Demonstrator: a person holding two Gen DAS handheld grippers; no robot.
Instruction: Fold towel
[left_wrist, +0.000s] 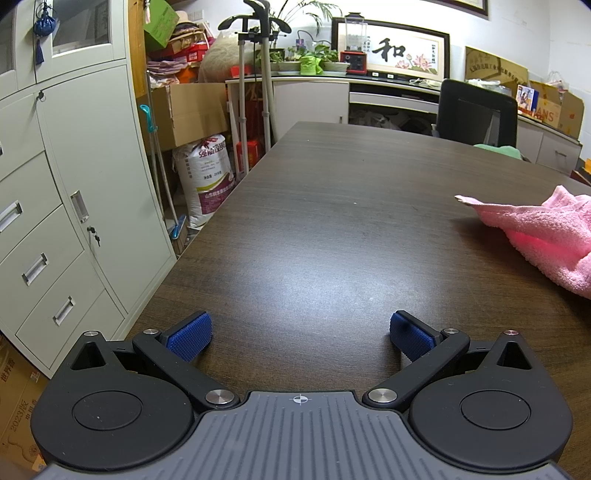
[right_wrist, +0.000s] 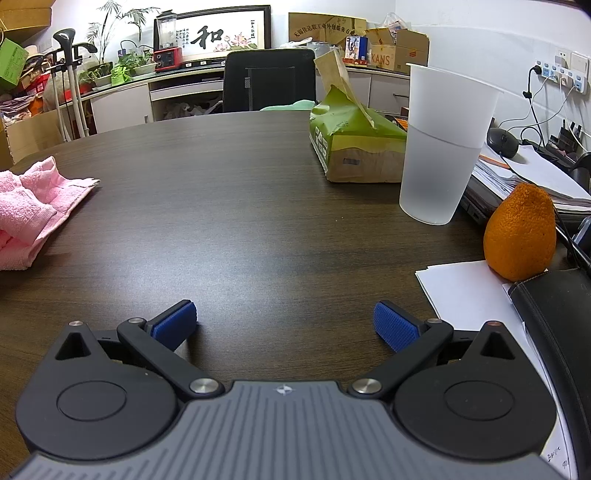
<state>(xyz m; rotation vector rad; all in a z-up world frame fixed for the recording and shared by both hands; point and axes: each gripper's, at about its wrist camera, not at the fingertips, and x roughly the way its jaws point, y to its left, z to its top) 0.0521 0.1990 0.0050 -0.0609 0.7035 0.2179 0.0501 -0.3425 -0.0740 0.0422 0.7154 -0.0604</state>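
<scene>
Both tongs, left and right, gape wide over the table, holding nothing. Between them lies the rumpled pink towel; one flat corner points away toward the chair. Frame edges cut it off, hiding its long axis.

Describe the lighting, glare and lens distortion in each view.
Left wrist: sharp throughout; a pale sheen of ceiling light on the table; fisheye bows the cabinet; the towel is cut by the right edge. Right wrist: even light, soft shadows under the cup and orange; table edge curves, corners vignette.
</scene>
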